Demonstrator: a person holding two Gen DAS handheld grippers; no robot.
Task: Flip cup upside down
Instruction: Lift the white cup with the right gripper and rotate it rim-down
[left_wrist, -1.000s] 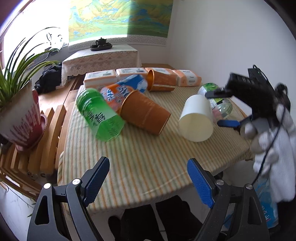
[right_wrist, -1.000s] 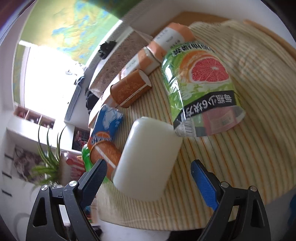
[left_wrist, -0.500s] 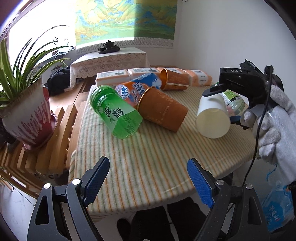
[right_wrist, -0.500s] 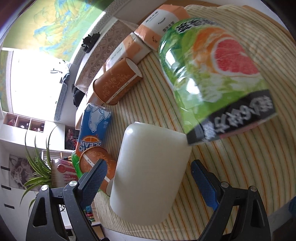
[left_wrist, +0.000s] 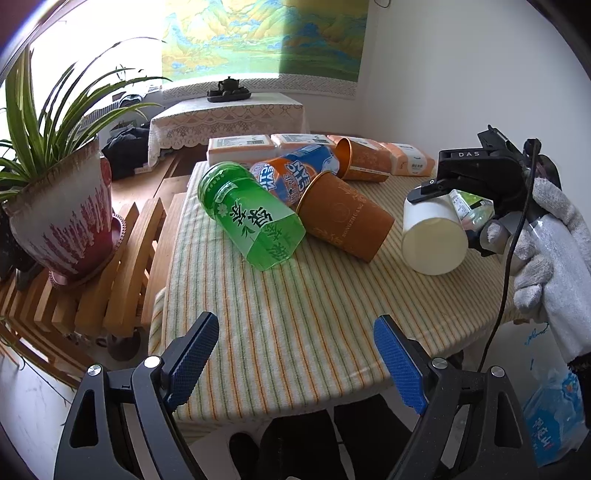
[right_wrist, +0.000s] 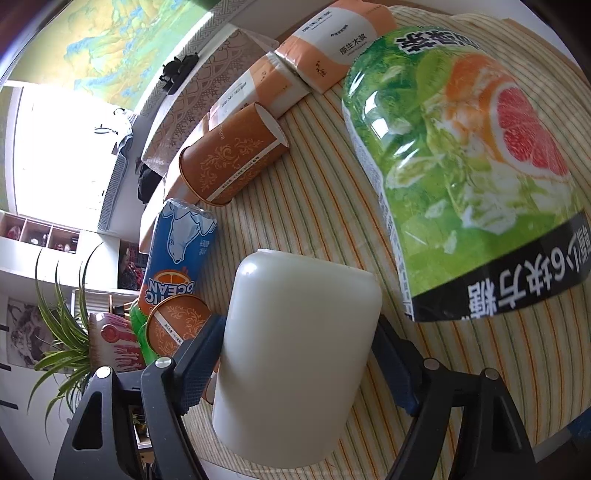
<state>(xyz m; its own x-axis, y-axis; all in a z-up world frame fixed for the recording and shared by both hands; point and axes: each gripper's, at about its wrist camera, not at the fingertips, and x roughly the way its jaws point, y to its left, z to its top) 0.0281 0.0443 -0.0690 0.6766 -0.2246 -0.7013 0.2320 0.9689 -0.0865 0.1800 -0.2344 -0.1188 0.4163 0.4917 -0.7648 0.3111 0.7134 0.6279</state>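
A plain white cup (right_wrist: 295, 354) lies on its side on the striped tablecloth (right_wrist: 321, 206). My right gripper (right_wrist: 299, 365) is shut on the white cup, one pad on each side of its wall. In the left wrist view the cup (left_wrist: 432, 236) shows at the right of the table, its bottom facing the camera, with the right gripper (left_wrist: 454, 210) over it. My left gripper (left_wrist: 295, 354) is open and empty above the table's near edge.
Lying on the table: a green bottle-cup (left_wrist: 251, 221), two orange cups (left_wrist: 347, 218) (right_wrist: 229, 166), a blue-orange can (right_wrist: 177, 258), a grapefruit-label container (right_wrist: 472, 173) right beside the white cup. Tissue packs (left_wrist: 240, 147) line the far edge. A potted plant (left_wrist: 62, 210) stands left.
My right gripper has moved forward around the white cup and closed on it. The left gripper has drifted, staying open.
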